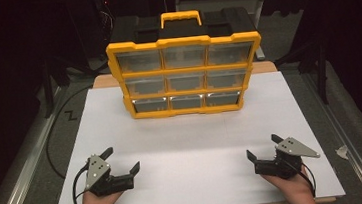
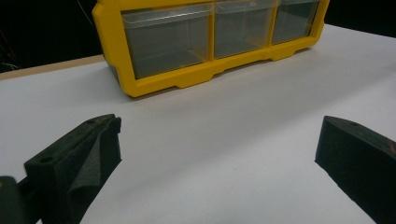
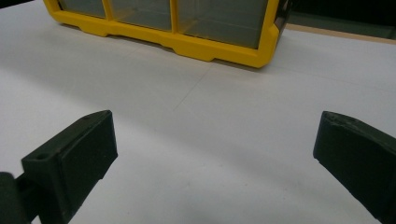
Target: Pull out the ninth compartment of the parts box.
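Both claws are wide apart and hold nothing: the left claw (image 1: pixel 123 160) near the tabletop's (image 1: pixel 193 146) front left corner, the right claw (image 1: pixel 262 146) near its front right. A yellow drawer box (image 1: pixel 185 71) stands at the back edge, in the middle. No writing can be read on it.

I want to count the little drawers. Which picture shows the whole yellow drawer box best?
The high view: the yellow drawer box shows whole there, all nine clear drawers plus the handle. The left gripper view catches just its bottom row at an angle; the right gripper view catches the bottom row's lower part.
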A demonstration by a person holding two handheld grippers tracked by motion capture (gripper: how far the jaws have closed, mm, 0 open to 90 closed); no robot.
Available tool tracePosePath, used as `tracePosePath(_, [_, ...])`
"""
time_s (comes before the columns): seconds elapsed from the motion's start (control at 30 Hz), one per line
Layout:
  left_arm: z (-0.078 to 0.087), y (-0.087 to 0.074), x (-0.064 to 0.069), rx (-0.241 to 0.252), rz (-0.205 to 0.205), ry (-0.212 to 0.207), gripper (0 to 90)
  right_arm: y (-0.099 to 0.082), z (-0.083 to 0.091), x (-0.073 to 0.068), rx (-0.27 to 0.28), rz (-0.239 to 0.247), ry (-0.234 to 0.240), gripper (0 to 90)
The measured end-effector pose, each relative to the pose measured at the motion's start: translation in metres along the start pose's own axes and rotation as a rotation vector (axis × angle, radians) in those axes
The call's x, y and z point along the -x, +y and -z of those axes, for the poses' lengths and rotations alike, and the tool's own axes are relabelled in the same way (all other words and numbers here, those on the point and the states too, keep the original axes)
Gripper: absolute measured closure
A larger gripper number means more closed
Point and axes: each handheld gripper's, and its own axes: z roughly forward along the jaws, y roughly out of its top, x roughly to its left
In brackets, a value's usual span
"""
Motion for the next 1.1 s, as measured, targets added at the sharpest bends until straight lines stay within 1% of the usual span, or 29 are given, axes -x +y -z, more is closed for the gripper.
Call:
tracePosePath(0.13, [0.0, 0.0, 0.001, -0.004, -0.01, -0.001, 0.6, 0.0, -0.002, -0.001, -0.004, 0.007, -0.005, 0.8])
tracePosePath(0.27, [-0.001, -0.001, 0.001, -0.003, -0.009, -0.001, 0.6, 0.0, -0.005, -0.001, -0.008, 0.013, -0.011, 0.8])
tracePosePath(0.33, [-0.001, -0.001, 0.001, -0.001, -0.011, 0.012, 0.4, 0.001, -0.006, -0.001, -0.011, 0.013, -0.011, 0.8])
tracePosePath(0.4, [-0.001, -0.001, 0.0, -0.001, 0.006, 0.011, 0.4, 0.002, -0.009, 0.0, -0.01, 0.02, -0.019, 0.8])
tracePosePath(0.47, [-0.002, -0.001, 0.0, 0.002, 0.0, 0.016, 0.4, 0.003, -0.011, 0.0, -0.002, 0.005, -0.023, 0.8])
tracePosePath(0.5, [-0.002, -0.001, 0.0, 0.005, 0.004, 0.016, 0.4, 0.005, -0.014, 0.0, 0.014, 0.01, -0.035, 0.8])
tracePosePath(0.53, [-0.002, -0.001, 0.0, 0.005, 0.004, 0.016, 0.4, 0.005, -0.014, 0.0, 0.014, 0.01, -0.035, 0.8])
tracePosePath(0.57, [-0.002, -0.001, -0.001, 0.007, 0.005, 0.017, 0.3, 0.007, -0.016, 0.001, 0.026, 0.01, -0.043, 0.8])
tracePosePath(0.67, [-0.002, -0.001, -0.001, 0.008, 0.004, 0.018, 0.4, 0.009, -0.02, 0.002, 0.036, 0.003, -0.048, 0.8])
tracePosePath(0.7, [-0.002, -0.001, -0.001, 0.009, 0.004, 0.017, 0.4, 0.01, -0.022, 0.003, 0.039, 0.008, -0.052, 0.8])
tracePosePath(0.8, [-0.002, -0.001, -0.002, 0.011, 0.006, 0.015, 0.4, 0.012, -0.028, 0.003, 0.044, 0.015, -0.057, 0.8])
tracePosePath(0.93, [-0.002, -0.001, -0.002, 0.012, 0.012, 0.017, 0.3, 0.013, -0.035, 0.005, 0.034, 0.02, -0.067, 0.8])
tracePosePath(1.07, [-0.002, -0.002, -0.002, 0.01, 0.011, 0.021, 0.2, 0.015, -0.041, 0.008, 0.03, 0.014, -0.072, 0.8])
tracePosePath(1.1, [-0.002, -0.002, -0.002, 0.009, 0.011, 0.025, 0.2, 0.015, -0.041, 0.008, 0.033, 0.012, -0.065, 0.8])
